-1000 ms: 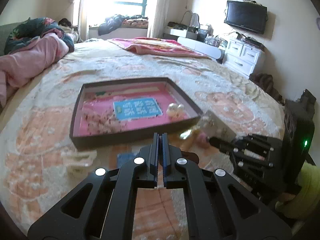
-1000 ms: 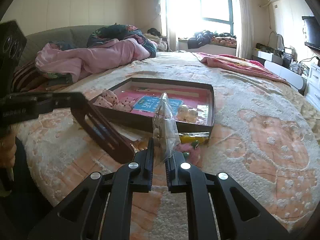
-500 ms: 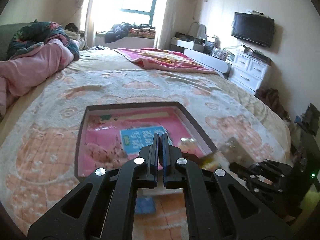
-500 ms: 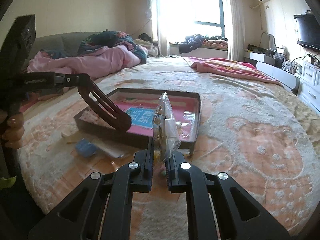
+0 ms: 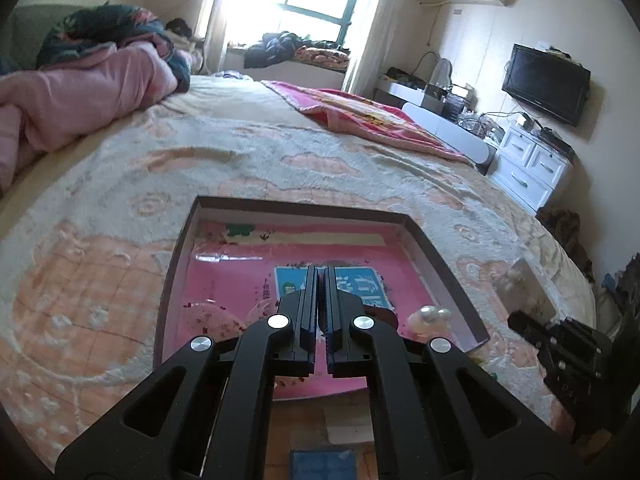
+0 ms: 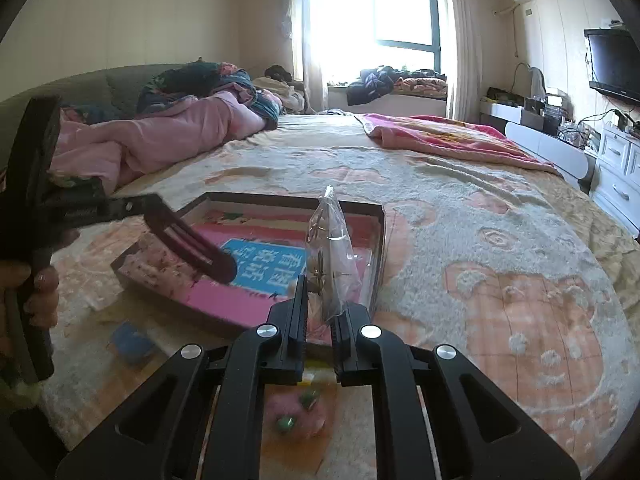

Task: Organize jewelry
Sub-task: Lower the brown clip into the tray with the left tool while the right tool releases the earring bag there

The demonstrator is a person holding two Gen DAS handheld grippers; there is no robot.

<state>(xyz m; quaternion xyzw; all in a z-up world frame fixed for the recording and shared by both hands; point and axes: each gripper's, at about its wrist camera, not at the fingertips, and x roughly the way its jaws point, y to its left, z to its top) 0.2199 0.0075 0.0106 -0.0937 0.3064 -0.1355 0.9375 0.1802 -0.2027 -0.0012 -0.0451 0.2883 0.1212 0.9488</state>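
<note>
Bedding with a peach-and-cream pattern fills both views, one dark tray with a pink lining at centre. Left gripper, fingers pressed together on nothing, hides part of the tray's blue card. Right gripper pinches one clear jewelry bag upright at centre frame, its contents hard to make out.

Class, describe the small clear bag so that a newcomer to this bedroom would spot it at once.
Start at the big bed with its peach-patterned blanket and find the dark-rimmed tray lined in pink. In front of it, the right gripper pinches a clear plastic bag upright. Unlike the jewelry lying flat, it stands raised, with gold-coloured pieces inside.
</note>
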